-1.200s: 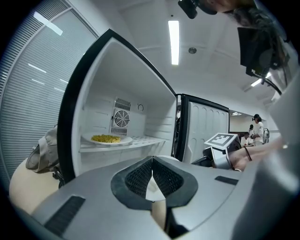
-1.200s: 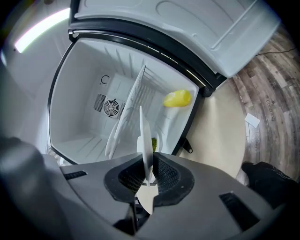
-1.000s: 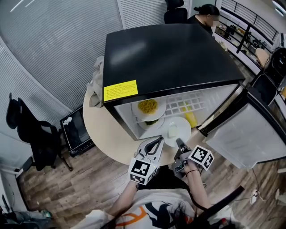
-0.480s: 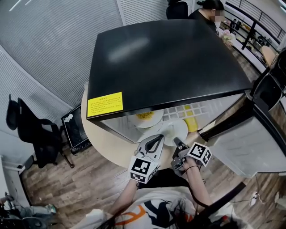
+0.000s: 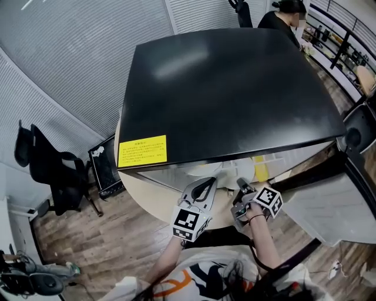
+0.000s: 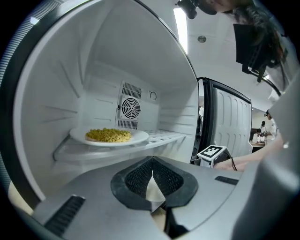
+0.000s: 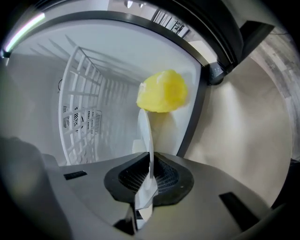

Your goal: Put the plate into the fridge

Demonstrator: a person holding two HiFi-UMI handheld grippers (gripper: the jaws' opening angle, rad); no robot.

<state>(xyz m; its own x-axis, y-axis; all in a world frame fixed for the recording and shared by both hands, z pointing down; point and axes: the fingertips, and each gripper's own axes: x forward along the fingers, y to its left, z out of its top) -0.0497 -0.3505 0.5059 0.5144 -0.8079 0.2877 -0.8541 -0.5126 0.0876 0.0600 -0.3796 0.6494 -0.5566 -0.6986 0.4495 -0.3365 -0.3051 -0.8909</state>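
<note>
The black-topped fridge (image 5: 235, 94) stands open on a round table (image 5: 147, 191). My right gripper (image 5: 241, 187) is shut on the rim of a white plate (image 7: 146, 136), seen edge-on and reaching into the fridge beside a white wire shelf (image 7: 84, 108). A yellow lump (image 7: 162, 91) lies just past the plate. In the head view the fridge top hides this plate. My left gripper (image 6: 152, 174) is shut and empty at the fridge mouth, left of the right gripper's marker cube (image 6: 212, 153). Another white plate with yellow food (image 6: 108, 136) rests on the shelf inside.
The fridge door (image 5: 329, 200) hangs open at the right. A fan grille (image 6: 131, 108) sits on the fridge's back wall. A black office chair (image 5: 56, 176) and a small dark appliance (image 5: 106, 167) stand left of the table. A person (image 5: 282, 17) sits far behind.
Both grippers have moved forward and down toward the fridge opening. The held plate has passed under the fridge's top edge, so the head view no longer shows it or the shelf.
</note>
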